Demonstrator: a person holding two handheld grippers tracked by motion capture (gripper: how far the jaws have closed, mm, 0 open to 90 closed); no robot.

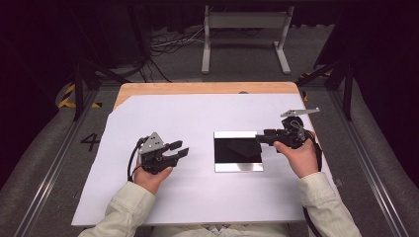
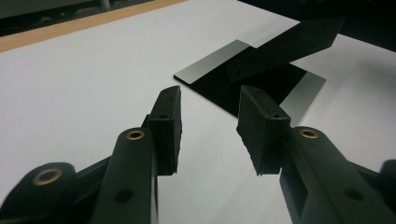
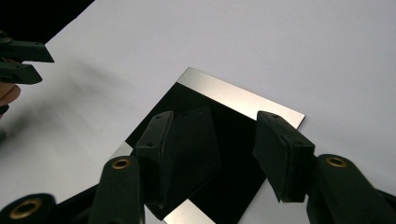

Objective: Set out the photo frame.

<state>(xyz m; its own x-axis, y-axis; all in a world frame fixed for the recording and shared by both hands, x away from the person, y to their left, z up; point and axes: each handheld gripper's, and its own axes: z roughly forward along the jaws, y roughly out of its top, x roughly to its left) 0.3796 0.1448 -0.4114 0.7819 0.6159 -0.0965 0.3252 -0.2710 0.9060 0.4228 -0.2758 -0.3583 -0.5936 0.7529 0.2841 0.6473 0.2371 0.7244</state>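
A square mirror-like plate [image 1: 237, 167] lies flat on the white sheet, right of centre; its middle reflects black and its near and far strips shine silver. My right gripper [image 1: 260, 138] hovers at the plate's right edge, pointing left, jaws open with nothing between them. In the right gripper view the plate [image 3: 233, 93] lies under and beyond my right gripper [image 3: 212, 140]. My left gripper [image 1: 179, 149] rests left of the plate, open and empty, pointing toward it. The left gripper view shows the plate [image 2: 210, 60] ahead of my left gripper [image 2: 210, 116], and the right gripper's jaw above the plate.
The white sheet [image 1: 197, 113] covers most of a wooden table [image 1: 197, 88]. A grey metal stand [image 1: 244, 29] and cables sit on the floor beyond the far edge. Metal rails run along both sides of the table.
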